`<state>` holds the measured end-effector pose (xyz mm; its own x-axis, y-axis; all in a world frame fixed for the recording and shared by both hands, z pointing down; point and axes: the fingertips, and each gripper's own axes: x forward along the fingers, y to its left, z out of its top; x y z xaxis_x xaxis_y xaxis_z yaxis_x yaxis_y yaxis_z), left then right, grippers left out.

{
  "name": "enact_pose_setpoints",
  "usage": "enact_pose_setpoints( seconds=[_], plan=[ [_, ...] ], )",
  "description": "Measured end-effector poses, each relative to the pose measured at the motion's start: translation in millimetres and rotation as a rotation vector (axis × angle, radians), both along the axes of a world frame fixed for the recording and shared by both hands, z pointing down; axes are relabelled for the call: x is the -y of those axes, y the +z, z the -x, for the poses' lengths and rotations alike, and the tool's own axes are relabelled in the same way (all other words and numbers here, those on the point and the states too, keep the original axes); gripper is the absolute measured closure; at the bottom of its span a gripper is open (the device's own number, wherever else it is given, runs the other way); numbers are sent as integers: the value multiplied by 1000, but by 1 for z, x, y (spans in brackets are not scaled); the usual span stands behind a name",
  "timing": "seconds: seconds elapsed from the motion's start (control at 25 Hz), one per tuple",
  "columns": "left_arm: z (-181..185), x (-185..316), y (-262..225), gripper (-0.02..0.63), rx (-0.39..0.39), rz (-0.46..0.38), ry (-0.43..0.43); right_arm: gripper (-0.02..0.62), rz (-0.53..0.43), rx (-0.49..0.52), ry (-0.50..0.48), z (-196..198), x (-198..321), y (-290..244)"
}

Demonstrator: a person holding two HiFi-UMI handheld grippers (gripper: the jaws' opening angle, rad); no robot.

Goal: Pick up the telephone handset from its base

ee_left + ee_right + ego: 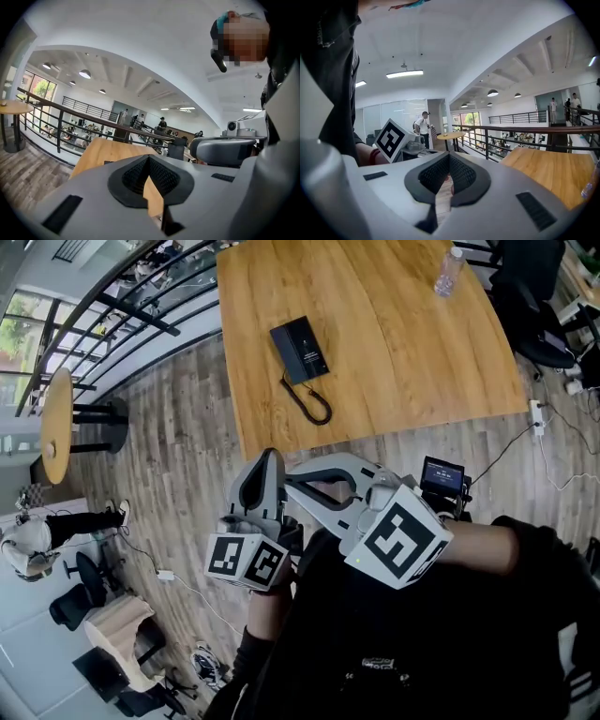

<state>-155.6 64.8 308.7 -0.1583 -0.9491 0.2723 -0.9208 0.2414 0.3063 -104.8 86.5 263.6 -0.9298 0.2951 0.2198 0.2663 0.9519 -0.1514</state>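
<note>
The telephone point(300, 350) lies flat on the wooden counter point(403, 362), toward its left half. It is a black slab with the handset resting on the base; the two can hardly be told apart from above. Its curly cord point(315, 406) loops off the near end toward the counter's edge. A clear bottle point(449, 271) stands at the far right corner, well apart from the phone.

Both grippers are held off the counter, over the plank floor point(187, 437) and close to the person's chest, with bare wood and floor between them and the phone.

The left gripper point(149, 159) points roughly at the counter and only slightly downward. Its fingers point(136, 177) are pressed together at the tips with nothing between them. Only a narrow wedge of counter shows through the slot lower down. Its marker cube point(246, 560) sits just above the person's bare wrist point(267, 607).

The right gripper point(449, 157) lies crosswise, aimed to the left of the head view, past the left one and toward a small round table point(449, 135) by the railing point(520, 129). Its fingers point(461, 177) also meet at the tips and hold nothing; floor planks show in the slot beneath. Its own cube point(403, 538) is by the black sleeve point(525, 554) of the right arm. In the right gripper view the counter shows only off to the right.
</note>
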Motion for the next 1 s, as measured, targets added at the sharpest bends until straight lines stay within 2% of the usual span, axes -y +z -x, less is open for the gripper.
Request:
enact_pose_setpoints(
  seconds=[0.36,0.52,0.76,1.0],
  plan=[
    [-5,44,6,600,2,50,54,577,33,8,38,-6,40,-1],
    [-5,57,8,600,3,63,94,577,44,30,94,-10,55,-4],
    [-15,97,5,600,-8,40,217,577,29,40,193,-15,84,-8],
    [-25,148,2,600,-21,-1,387,577,-15,56,322,-18,116,-17]
  ],
)
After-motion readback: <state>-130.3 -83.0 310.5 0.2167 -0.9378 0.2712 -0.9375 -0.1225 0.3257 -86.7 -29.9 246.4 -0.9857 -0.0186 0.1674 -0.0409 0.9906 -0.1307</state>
